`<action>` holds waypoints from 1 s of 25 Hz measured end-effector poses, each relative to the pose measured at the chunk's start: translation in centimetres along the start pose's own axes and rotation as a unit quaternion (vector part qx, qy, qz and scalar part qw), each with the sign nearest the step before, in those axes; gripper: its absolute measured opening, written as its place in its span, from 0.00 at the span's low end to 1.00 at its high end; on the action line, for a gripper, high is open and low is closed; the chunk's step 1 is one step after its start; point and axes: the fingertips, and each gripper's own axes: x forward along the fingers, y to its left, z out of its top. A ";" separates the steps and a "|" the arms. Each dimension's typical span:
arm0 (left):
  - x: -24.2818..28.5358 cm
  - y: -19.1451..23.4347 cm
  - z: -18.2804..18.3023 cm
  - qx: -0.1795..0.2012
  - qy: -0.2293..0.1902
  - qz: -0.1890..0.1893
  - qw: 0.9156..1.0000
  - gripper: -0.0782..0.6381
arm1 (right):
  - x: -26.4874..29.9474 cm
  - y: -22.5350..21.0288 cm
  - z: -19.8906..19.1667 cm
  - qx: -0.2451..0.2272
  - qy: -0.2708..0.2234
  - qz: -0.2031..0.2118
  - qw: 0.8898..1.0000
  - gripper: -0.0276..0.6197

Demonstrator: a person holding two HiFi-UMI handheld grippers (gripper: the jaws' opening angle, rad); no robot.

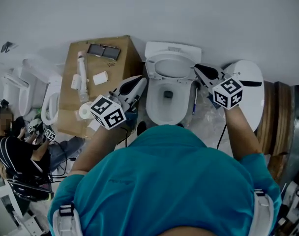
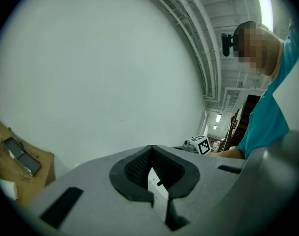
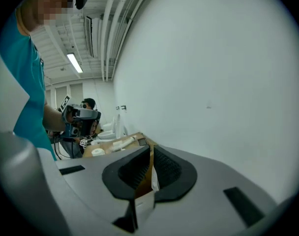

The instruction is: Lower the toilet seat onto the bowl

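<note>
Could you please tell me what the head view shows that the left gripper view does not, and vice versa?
Only the head view shows the toilet bowl with its seat raised, and a seated person at the left. Only the left gripper view shows the ceiling pipes and that the left claw is shut. Both show the cardboard box, the white wall and the marker cube on the right claw.

The head view looks steeply down from above the person onto the toilet (image 1: 157,104) and cardboard box (image 1: 122,65). Both gripper views look along their jaws at the white wall (image 2: 100,73); each also catches the box.
</note>
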 end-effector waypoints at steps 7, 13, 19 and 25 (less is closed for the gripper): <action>0.9 6.0 -2.4 -0.009 0.036 -0.017 0.999 0.11 | 8.9 -3.1 -6.1 -0.066 0.111 -0.054 0.990 0.08; 0.3 8.7 -4.9 -0.028 0.051 0.000 0.998 0.11 | 15.2 -6.3 -10.3 -0.140 0.196 -0.071 0.968 0.17; -0.8 9.7 -7.3 -0.043 0.058 0.011 0.997 0.11 | 18.8 -8.5 -13.5 -0.218 0.256 -0.088 0.938 0.19; -1.3 10.1 -8.2 -0.052 0.057 0.016 0.997 0.11 | 20.3 -9.6 -15.7 -0.263 0.285 -0.101 0.916 0.19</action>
